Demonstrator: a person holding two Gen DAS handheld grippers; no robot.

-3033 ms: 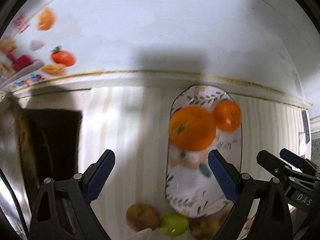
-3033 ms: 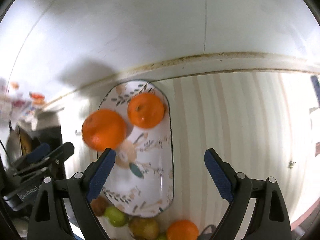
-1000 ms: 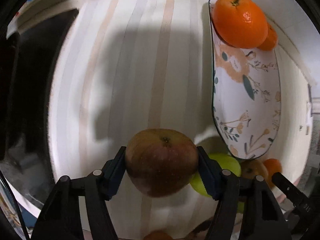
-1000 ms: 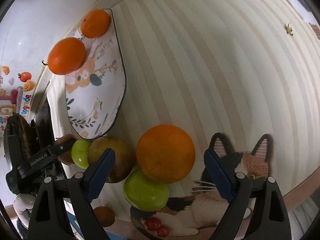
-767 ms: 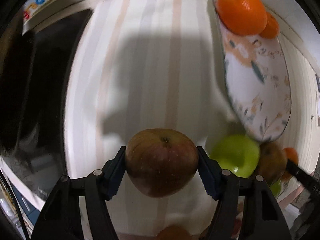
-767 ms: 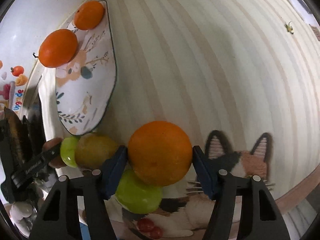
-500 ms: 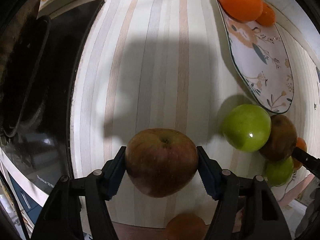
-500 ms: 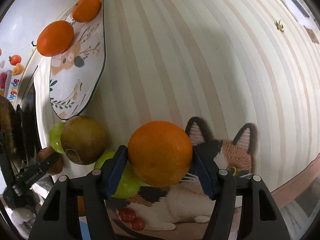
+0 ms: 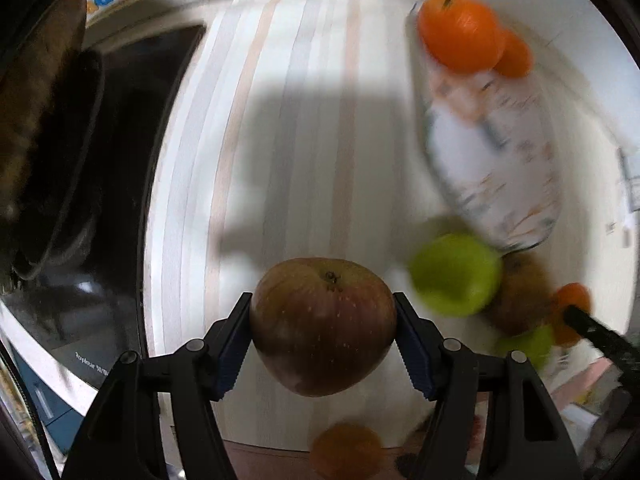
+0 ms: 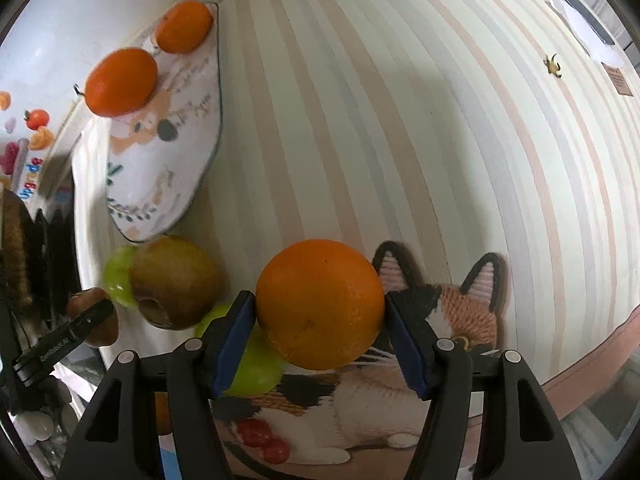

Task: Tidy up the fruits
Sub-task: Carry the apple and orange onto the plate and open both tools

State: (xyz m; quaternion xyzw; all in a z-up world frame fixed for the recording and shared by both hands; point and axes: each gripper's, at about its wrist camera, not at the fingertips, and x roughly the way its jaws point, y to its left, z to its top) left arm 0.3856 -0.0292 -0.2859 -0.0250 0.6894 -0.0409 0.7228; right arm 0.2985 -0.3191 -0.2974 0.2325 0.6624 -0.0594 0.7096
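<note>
Item 1: my left gripper (image 9: 323, 334), pointing down at the striped tablecloth (image 9: 288, 120), its blue pads clamped on a red-brown apple (image 9: 323, 326), stem end up, held clear of the cloth.

Item 2: my right gripper (image 10: 320, 322), pads pressed on both sides of a large orange (image 10: 320, 304), held above the cloth near a cat-shaped mat (image 10: 440, 320).

Item 3: an oval floral plate (image 10: 168, 152) at the far side of the cloth by the wall. It carries two oranges at its far end, a stemmed one (image 10: 120, 82) and a smaller one (image 10: 183, 27), touching or nearly so.

Item 4: loose fruit at the plate's near end. I count a brownish apple (image 10: 174, 282) with a green apple (image 10: 118, 276) behind it, touching, and a second green apple (image 10: 252, 368) partly hidden behind my right gripper's left finger.

Item 5: a blurred orange-brown fruit (image 9: 346, 454) at the cloth's near edge in the left view; I cannot tell its kind.

Item 6: a dark pan (image 9: 52, 160) left of the cloth.
</note>
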